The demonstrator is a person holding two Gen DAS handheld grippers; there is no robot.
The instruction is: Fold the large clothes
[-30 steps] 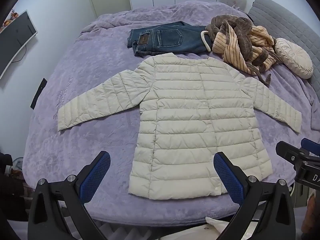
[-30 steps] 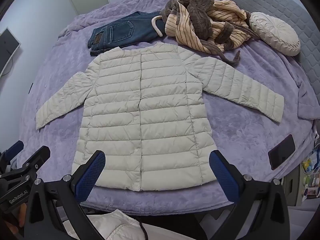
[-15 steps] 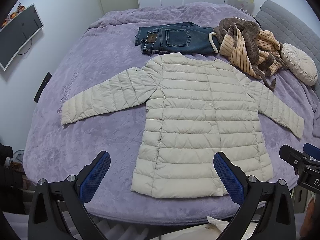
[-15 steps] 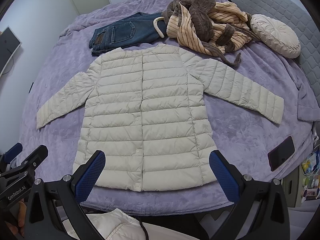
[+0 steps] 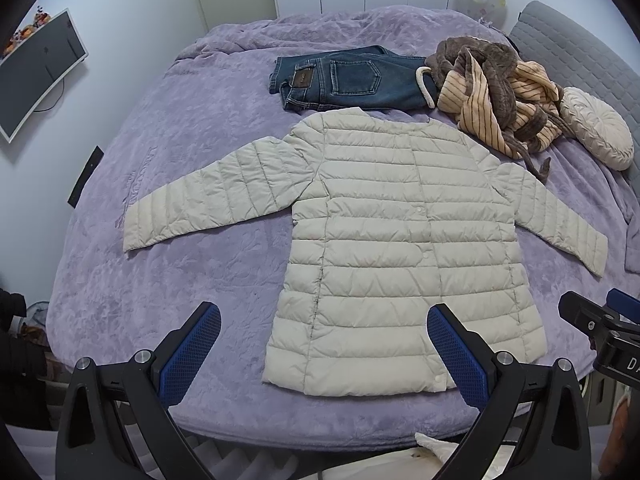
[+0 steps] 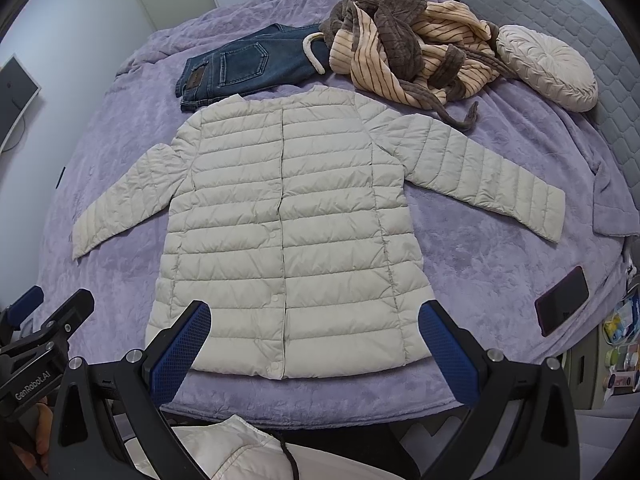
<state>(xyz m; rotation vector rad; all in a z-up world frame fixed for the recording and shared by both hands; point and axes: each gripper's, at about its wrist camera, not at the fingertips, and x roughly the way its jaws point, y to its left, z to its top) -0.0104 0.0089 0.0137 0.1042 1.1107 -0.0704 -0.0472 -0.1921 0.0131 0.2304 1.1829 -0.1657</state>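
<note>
A cream quilted puffer jacket [image 5: 400,240] lies flat and buttoned on the purple bed, both sleeves spread out; it also shows in the right wrist view [image 6: 288,232]. My left gripper [image 5: 324,344] is open and empty, above the bed's near edge by the jacket's lower left hem. My right gripper [image 6: 314,340] is open and empty, above the jacket's hem. Each gripper's tip shows at the edge of the other's view.
Folded blue jeans [image 5: 352,80] and a crumpled brown and striped robe [image 5: 496,88] lie beyond the jacket's collar. A round cream cushion [image 5: 596,136] sits at the far right. A dark phone [image 6: 562,306] lies on the bed's right edge. A monitor [image 5: 36,68] hangs on the left wall.
Both grippers have drifted slightly, so the jacket sits a little further right in the left wrist view. The jacket itself has not moved. Both grippers stay open.
</note>
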